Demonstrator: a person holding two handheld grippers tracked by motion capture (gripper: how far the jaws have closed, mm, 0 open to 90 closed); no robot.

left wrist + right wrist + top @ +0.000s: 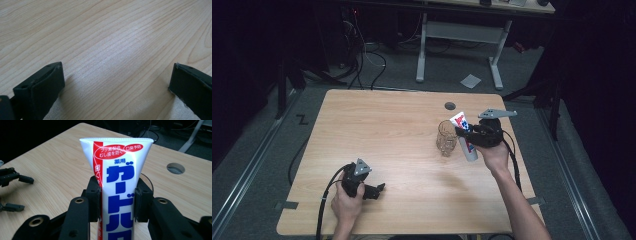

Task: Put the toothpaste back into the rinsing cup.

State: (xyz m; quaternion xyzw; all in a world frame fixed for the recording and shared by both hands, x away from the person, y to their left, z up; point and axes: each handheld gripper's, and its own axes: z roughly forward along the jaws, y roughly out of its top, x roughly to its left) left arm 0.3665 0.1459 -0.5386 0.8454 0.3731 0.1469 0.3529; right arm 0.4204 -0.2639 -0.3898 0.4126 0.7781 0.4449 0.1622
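A light wooden table (377, 130) holds a clear ribbed drinking glass (446, 138) at its right side. Just beside the glass, the right gripper (117, 195) clamps a white toothpaste tube with red and blue lettering (117, 182). The left gripper (116, 82) rests near the table's front edge, jaws spread wide, holding nothing.

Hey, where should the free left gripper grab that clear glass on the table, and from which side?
Take the glass across its wall, about mid-height, coming in level from its left, the open table side. It stands upright, so the round wall fits between open jaws. The toothpaste tube held in the right gripper crowds its right side. The left gripper is open and holds nothing.
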